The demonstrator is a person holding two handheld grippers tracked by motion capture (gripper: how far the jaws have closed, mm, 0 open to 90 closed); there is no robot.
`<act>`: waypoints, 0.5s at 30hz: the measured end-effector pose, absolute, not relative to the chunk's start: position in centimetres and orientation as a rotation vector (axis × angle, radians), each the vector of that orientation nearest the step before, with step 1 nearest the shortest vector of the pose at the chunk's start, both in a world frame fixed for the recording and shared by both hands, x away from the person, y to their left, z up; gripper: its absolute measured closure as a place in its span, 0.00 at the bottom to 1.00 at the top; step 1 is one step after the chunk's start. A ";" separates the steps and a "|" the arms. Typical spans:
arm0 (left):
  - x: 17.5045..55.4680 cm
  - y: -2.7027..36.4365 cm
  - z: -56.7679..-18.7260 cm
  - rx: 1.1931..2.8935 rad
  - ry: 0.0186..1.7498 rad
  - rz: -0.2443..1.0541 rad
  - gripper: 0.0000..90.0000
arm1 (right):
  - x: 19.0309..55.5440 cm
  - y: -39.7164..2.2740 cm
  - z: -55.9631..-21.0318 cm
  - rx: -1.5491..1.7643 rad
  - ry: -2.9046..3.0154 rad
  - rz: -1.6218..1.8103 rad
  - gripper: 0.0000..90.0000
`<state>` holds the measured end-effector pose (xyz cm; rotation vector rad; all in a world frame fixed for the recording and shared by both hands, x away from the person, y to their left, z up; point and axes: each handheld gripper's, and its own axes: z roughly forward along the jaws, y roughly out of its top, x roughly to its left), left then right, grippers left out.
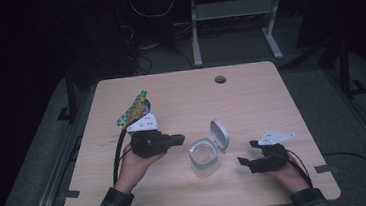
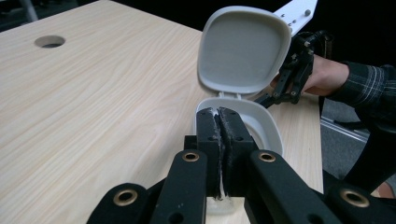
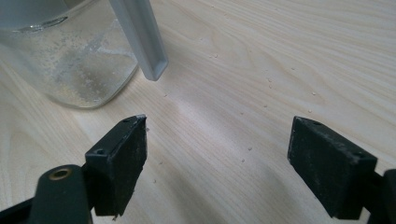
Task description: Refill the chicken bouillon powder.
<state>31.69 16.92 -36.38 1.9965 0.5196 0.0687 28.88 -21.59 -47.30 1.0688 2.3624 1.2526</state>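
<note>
1. Plaid sleeves enter from the near edge of the pale wooden table (image 1: 250, 92) in the high view, one forearm at each side.
2. Black and held in the person's left hand, the left gripper (image 1: 176, 139) lies level over the table and points toward the container; a white three-cornered plate sits on top of it and a dark cable loops down from it.
3. Its two black jaws are pressed together with nothing between them, as the left gripper view shows, and their tips stand just before the container's near rim.
4. On the other side, the right gripper (image 1: 245, 153) rests low near the table's near right edge, well apart from the left one.
5. Its jaws stand wide apart and hold nothing; in the right gripper view bare wood with scattered crumbs lies between the pads (image 3: 122, 163).
6. Between the two grippers stands the clear plastic container with a grey rim (image 1: 203, 156), upright on the table.
7. Its grey hinged lid (image 1: 219, 134) is swung open and stands up on the side toward the right gripper.
8. Farther back, a green and yellow patterned packet (image 1: 134, 110) lies behind the left gripper.
9. Farthest off, a round cable hole (image 1: 220, 79) sits near the table's far edge.
</note>
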 end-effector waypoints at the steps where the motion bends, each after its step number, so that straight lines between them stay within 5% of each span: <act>1: 31.6 17.2 -36.4 1.996 0.526 0.074 0.96 | 28.8 -21.6 -47.3 1.071 2.362 1.255 0.21; 15: 30.3 21.3 -37.0 1.981 0.659 0.096 0.81 | 28.8 -21.8 -47.3 1.078 2.357 1.254 0.21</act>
